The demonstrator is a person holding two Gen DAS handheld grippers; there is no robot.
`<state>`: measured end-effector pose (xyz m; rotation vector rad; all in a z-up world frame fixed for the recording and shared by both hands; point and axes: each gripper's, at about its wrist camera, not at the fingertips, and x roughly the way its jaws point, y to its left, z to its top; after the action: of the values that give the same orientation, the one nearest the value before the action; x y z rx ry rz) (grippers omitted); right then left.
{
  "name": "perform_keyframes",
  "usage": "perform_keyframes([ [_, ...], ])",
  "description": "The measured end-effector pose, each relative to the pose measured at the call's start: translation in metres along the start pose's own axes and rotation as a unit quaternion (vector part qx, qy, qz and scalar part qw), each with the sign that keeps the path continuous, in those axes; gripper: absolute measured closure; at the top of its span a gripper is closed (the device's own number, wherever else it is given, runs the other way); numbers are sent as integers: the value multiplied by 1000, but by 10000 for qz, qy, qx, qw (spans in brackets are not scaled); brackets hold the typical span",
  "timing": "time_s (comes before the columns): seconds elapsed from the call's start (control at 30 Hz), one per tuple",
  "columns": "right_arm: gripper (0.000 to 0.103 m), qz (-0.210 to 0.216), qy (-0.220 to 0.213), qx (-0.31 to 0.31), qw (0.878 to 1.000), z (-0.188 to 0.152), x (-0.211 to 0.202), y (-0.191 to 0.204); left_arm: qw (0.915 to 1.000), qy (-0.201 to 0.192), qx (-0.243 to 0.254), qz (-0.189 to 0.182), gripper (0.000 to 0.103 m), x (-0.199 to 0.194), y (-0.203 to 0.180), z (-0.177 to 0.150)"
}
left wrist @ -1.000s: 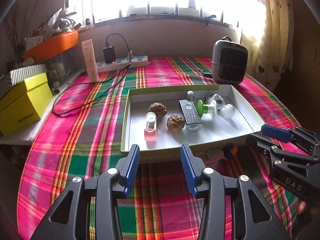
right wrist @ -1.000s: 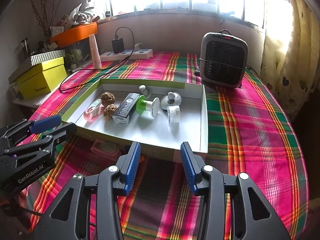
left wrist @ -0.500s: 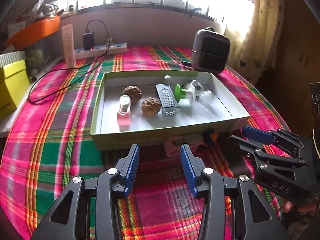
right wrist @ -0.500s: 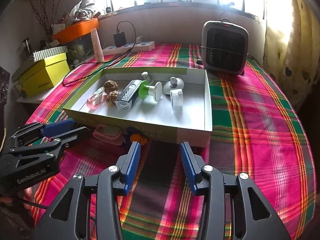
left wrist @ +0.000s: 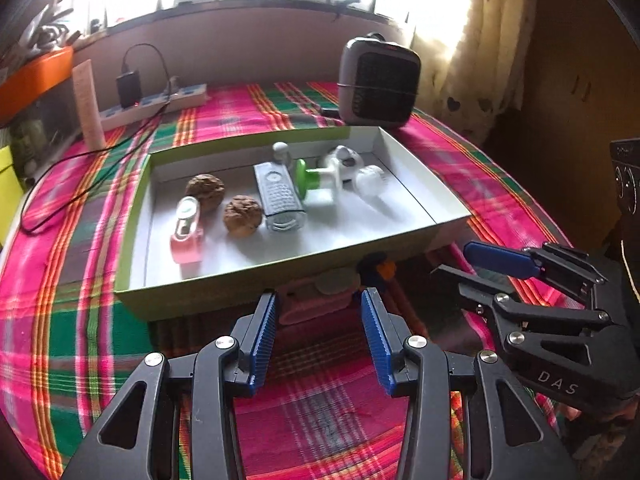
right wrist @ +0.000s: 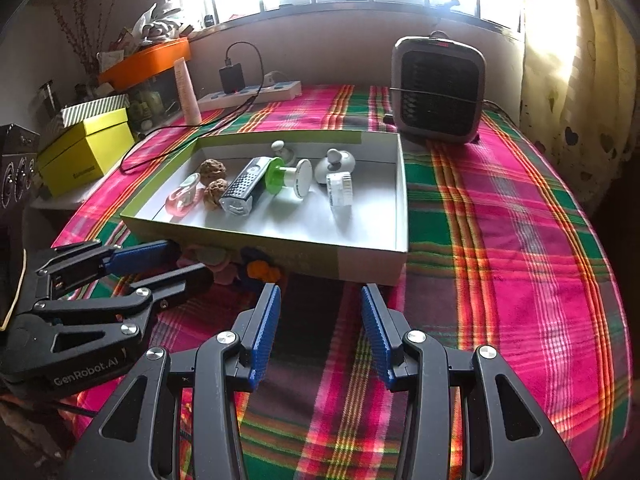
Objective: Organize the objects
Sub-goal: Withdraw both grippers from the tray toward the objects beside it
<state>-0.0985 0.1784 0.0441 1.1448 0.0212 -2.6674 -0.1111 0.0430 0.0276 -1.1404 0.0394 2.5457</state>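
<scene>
A shallow white tray with green walls (left wrist: 256, 276) (right wrist: 304, 254) sits on the plaid tablecloth. It holds two walnuts (left wrist: 242, 220), a pink clip (left wrist: 186, 232), a grey grater (left wrist: 278, 196), a green-and-white piece (left wrist: 316, 178) and white round parts. On the cloth against the tray's front wall lie a pink object with a grey disc (left wrist: 336, 282) (right wrist: 218, 264) and a blue-and-orange piece (left wrist: 378, 268) (right wrist: 260, 266). My left gripper (left wrist: 319, 304) (right wrist: 188, 258) is open, its tips just short of the pink object. My right gripper (right wrist: 318, 296) (left wrist: 456, 260) is open and holds nothing.
A grey heater (right wrist: 438, 88) stands behind the tray at the right. A power strip with a charger and cable (right wrist: 248, 90), a cream tube (right wrist: 188, 92) and a yellow box (right wrist: 86, 152) are at the back left. A curtain hangs at the right.
My left gripper has swung right and come down toward the pink object in front of the tray. The right gripper has hardly moved. Both stay open.
</scene>
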Motion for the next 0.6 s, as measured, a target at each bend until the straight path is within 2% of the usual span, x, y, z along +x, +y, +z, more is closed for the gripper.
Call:
perform_keyframes([
  [0.37,60,-135,-17,80,9999,-5,-7,-7,9979,173,145,-610,62,-7,-19,-11],
  [0.6,60,-39,-4,104,9999,-7,-8,-9,9992,9,299,-275,62,-8,-16,-5],
])
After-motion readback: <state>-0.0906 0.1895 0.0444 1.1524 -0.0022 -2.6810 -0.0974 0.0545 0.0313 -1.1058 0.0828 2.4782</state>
